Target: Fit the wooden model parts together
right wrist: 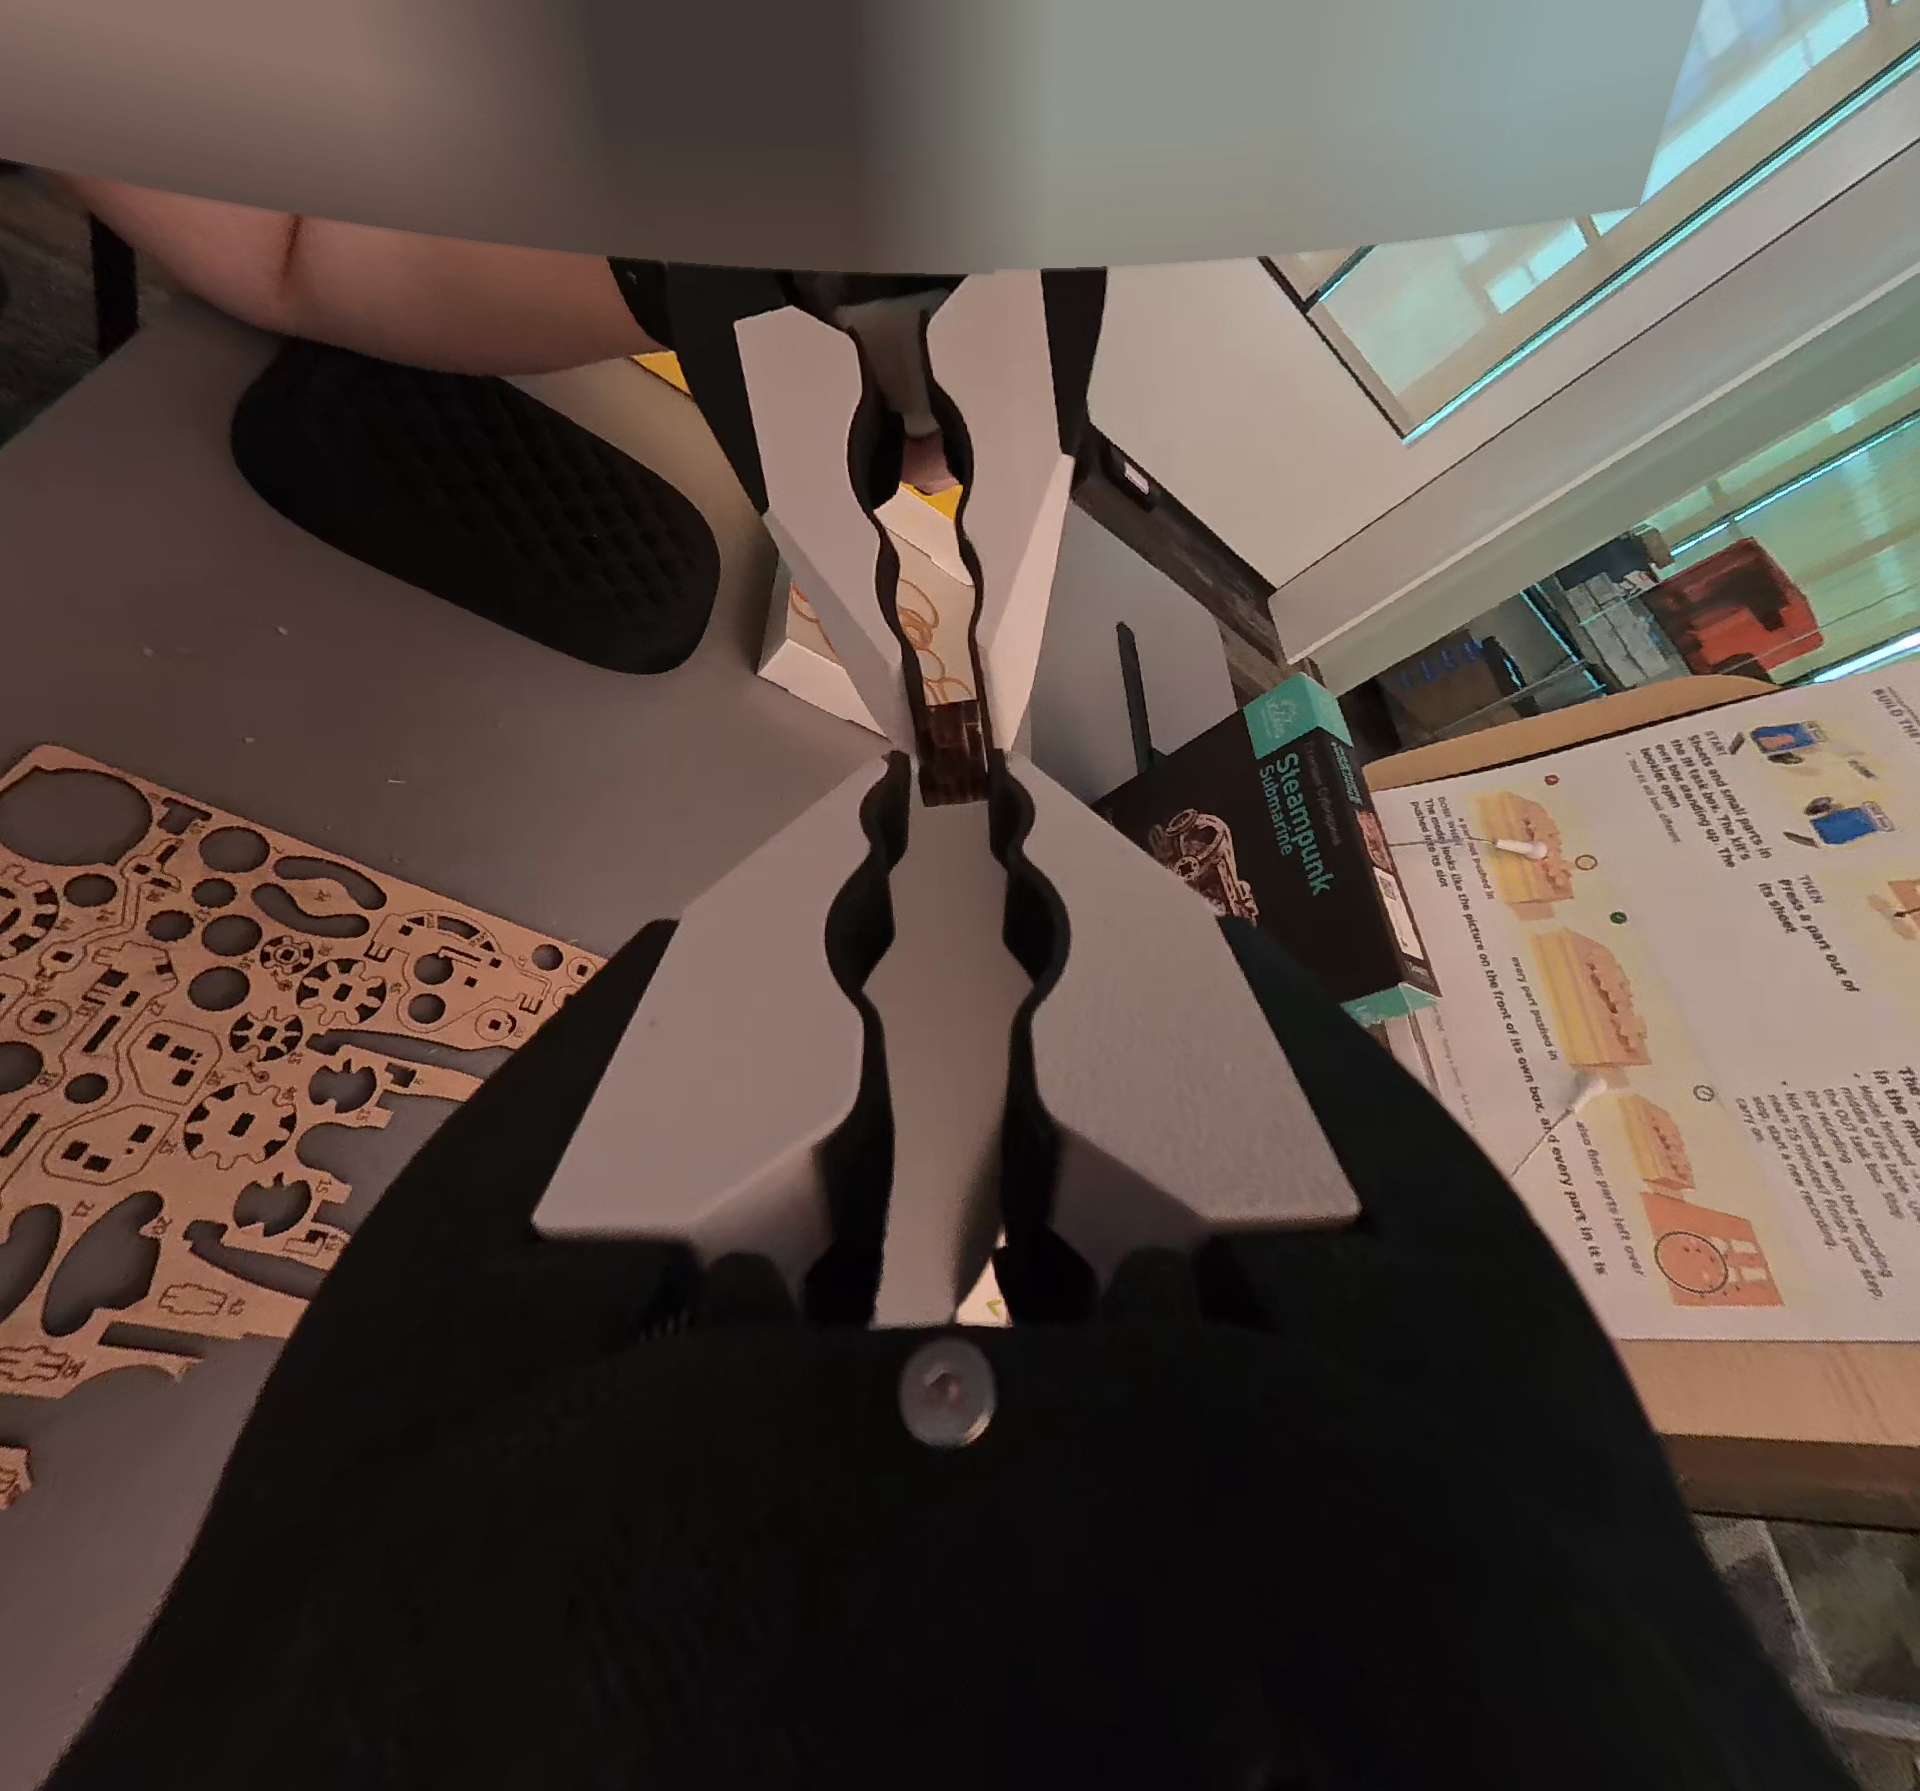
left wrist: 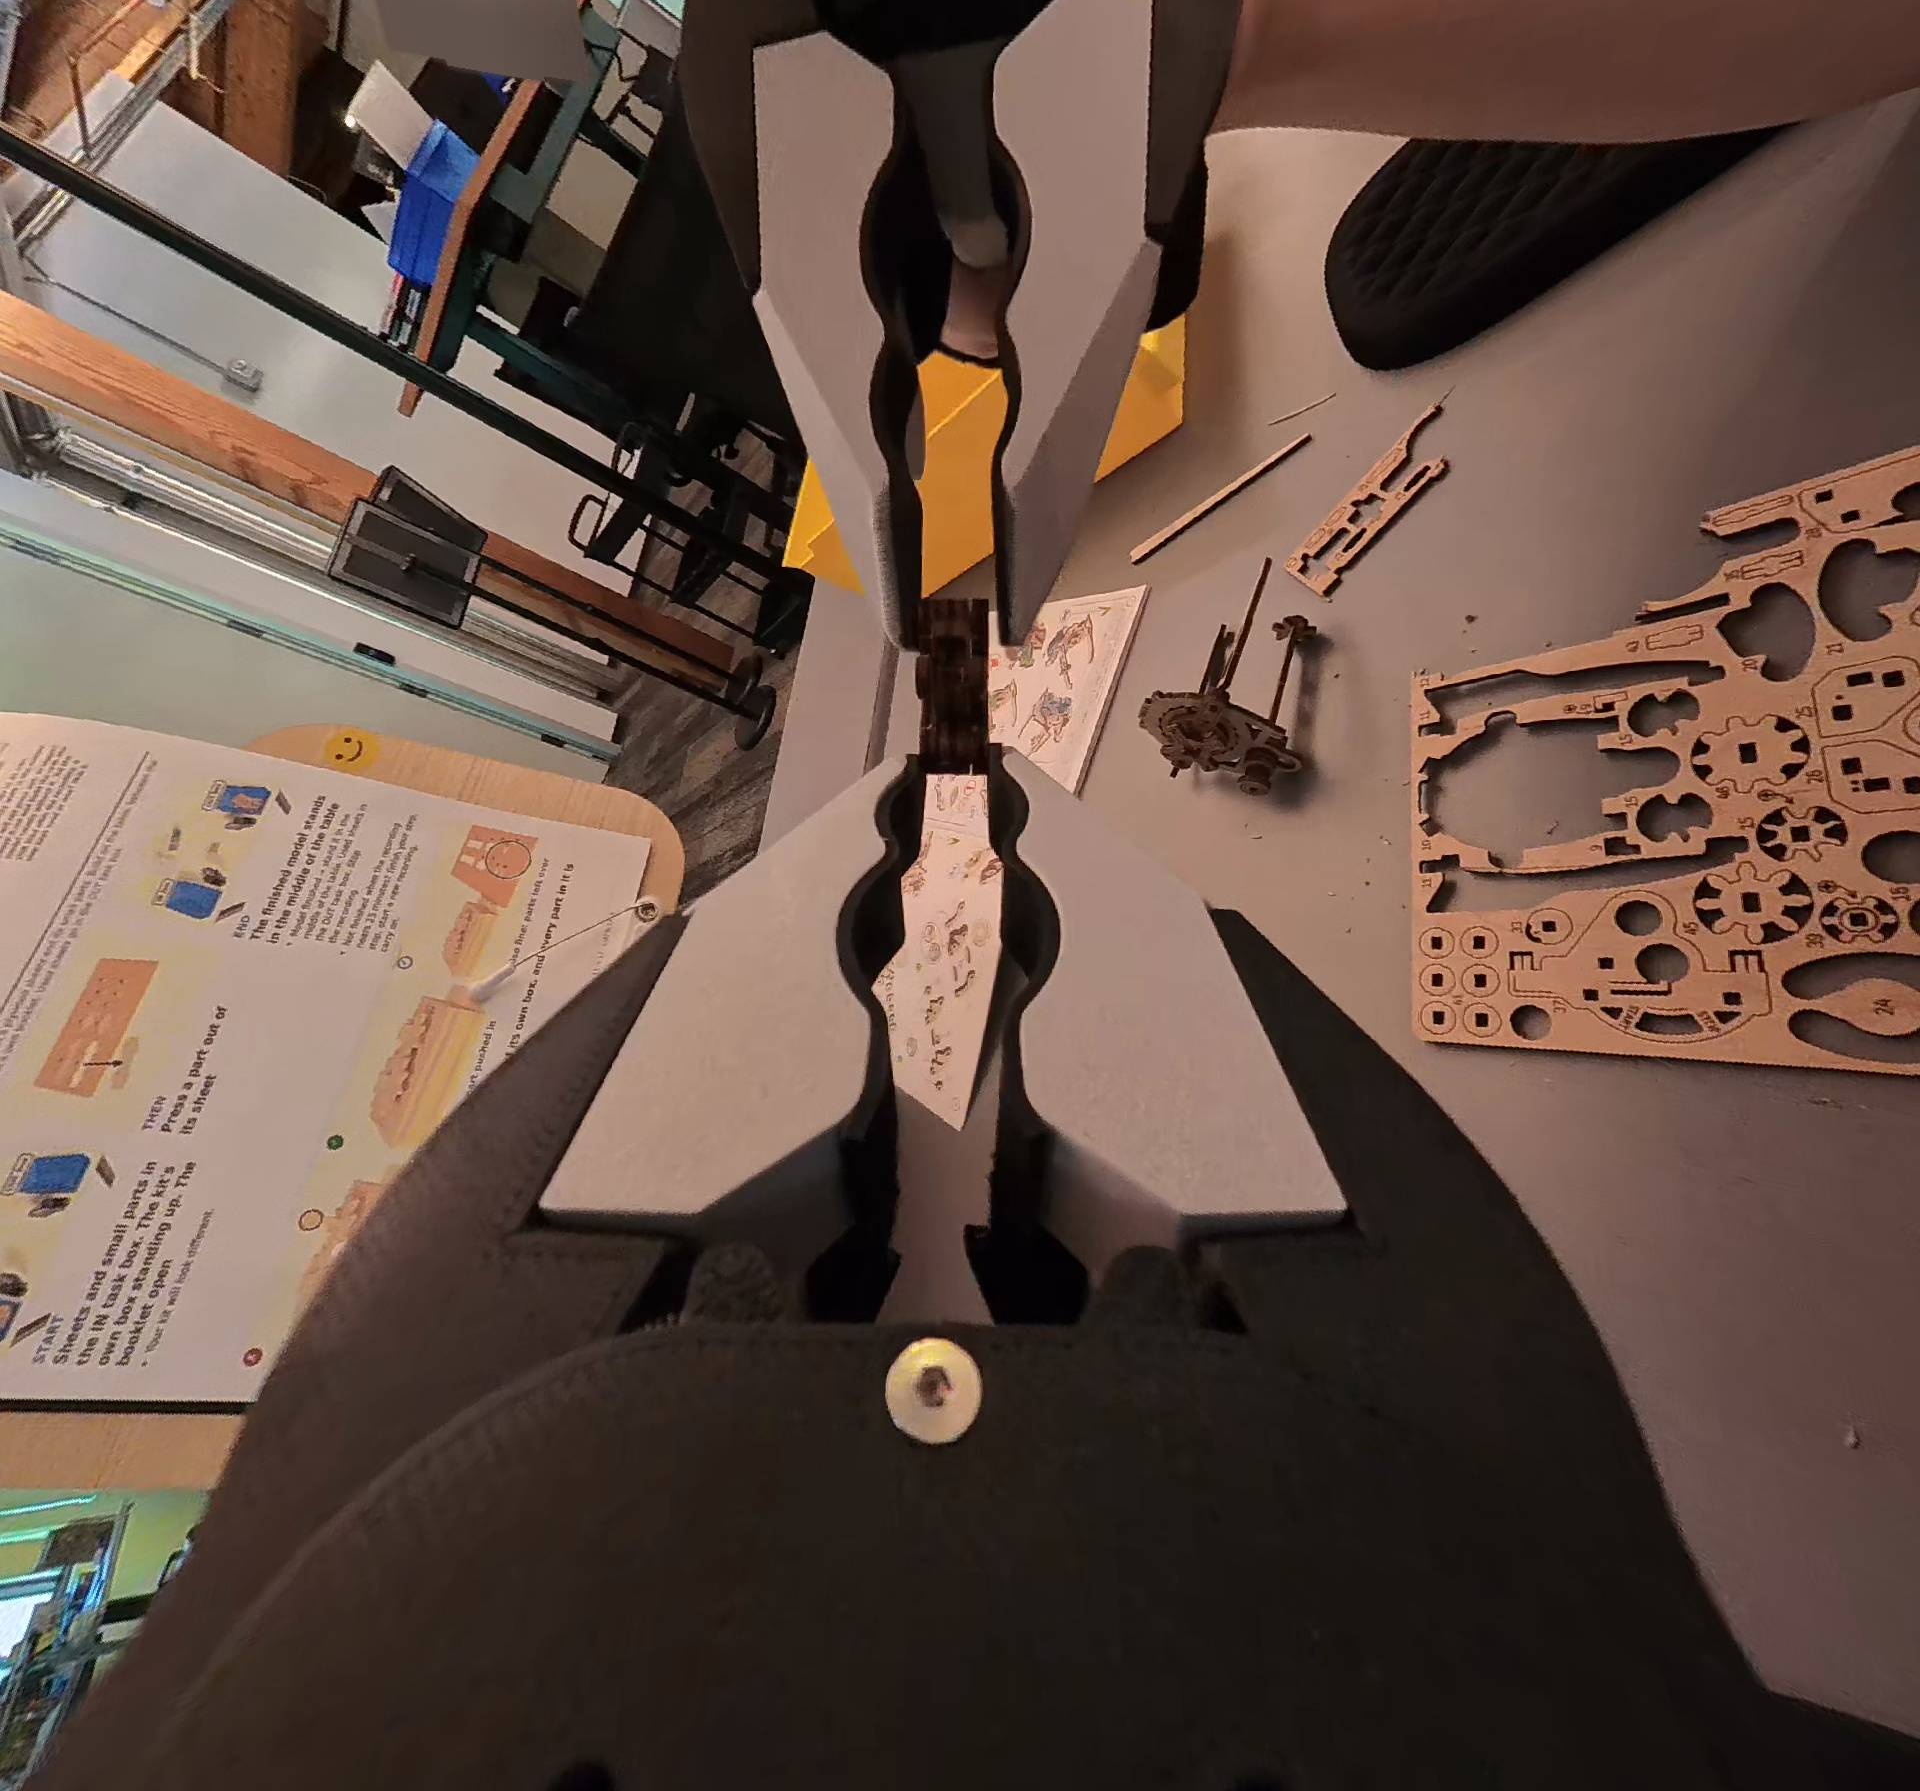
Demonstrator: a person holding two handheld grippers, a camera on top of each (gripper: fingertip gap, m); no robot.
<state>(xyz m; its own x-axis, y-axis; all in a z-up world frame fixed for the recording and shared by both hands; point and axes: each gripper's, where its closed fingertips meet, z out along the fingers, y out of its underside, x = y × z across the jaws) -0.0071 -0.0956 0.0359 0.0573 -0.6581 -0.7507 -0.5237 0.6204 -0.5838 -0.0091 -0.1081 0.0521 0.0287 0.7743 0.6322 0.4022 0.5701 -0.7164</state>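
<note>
A small dark wooden part (left wrist: pixel 951 692), a stack of laser-cut pieces, is held in the air between my two grippers, which meet tip to tip. In the left wrist view my left gripper (left wrist: pixel 951 780) is shut on its near end, and my right gripper (left wrist: pixel 951 614) comes from the top and is shut on its far end. In the right wrist view my right gripper (right wrist: pixel 951 783) grips the part (right wrist: pixel 951 754), with the left gripper (right wrist: pixel 951 715) opposite. A partly built dark model (left wrist: pixel 1226 733) stands on the grey table, apart from both grippers.
A punched-out wooden sheet (left wrist: pixel 1683 837) lies on the table; it also shows in the right wrist view (right wrist: pixel 208 1014). Nearby are a sheet remnant (left wrist: pixel 1361 515), a thin stick (left wrist: pixel 1221 500), a booklet (left wrist: pixel 1060 692), a yellow box (left wrist: pixel 966 484), a black pad (right wrist: pixel 478 505), the kit box (right wrist: pixel 1278 848) and an instruction sheet (left wrist: pixel 260 1014).
</note>
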